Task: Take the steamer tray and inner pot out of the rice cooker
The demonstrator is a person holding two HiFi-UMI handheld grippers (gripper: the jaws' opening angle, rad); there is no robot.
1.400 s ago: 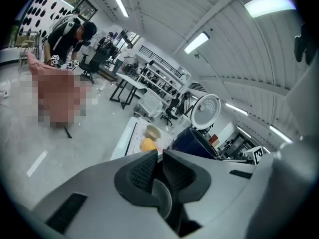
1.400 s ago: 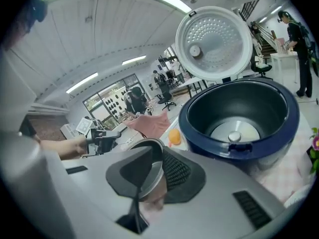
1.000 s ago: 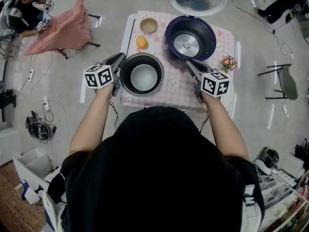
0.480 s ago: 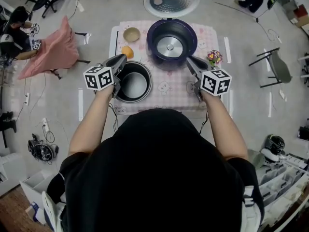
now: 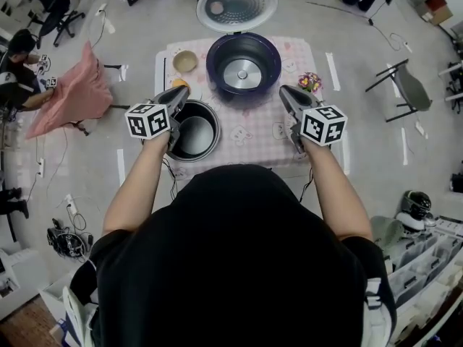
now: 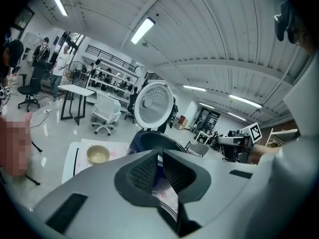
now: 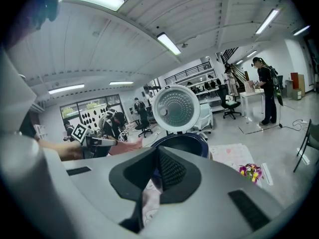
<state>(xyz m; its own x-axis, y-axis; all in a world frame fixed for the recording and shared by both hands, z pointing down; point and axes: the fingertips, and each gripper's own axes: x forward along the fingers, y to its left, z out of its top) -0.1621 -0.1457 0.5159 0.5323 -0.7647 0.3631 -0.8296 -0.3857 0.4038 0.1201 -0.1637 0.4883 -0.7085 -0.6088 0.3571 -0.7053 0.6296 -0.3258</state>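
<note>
Nearly closed and empty, the left gripper (image 5: pixel 181 92) hangs over the left rim of the inner pot (image 5: pixel 194 130). The pot stands on the pink checked table (image 5: pixel 253 132), near and left of the open rice cooker (image 5: pixel 243 62). Well right of the pot, the right gripper (image 5: pixel 284 92) has just closed its jaws on nothing, beside the flowers (image 5: pixel 309 82).

Looks like a large open lab or workshop hall: grey floor (image 5: pixel 94 179) with tape marks (image 5: pixel 121 166) and loose cables (image 5: pixel 66 241), ceiling strip lights (image 6: pixel 143 30), rolling office chairs (image 6: pixel 106 117), worktables (image 6: pixel 75 90), shelving racks (image 6: pixel 114 73), plastic storage bins (image 5: pixel 423 266), other people (image 7: pixel 264 91) at work.
</note>
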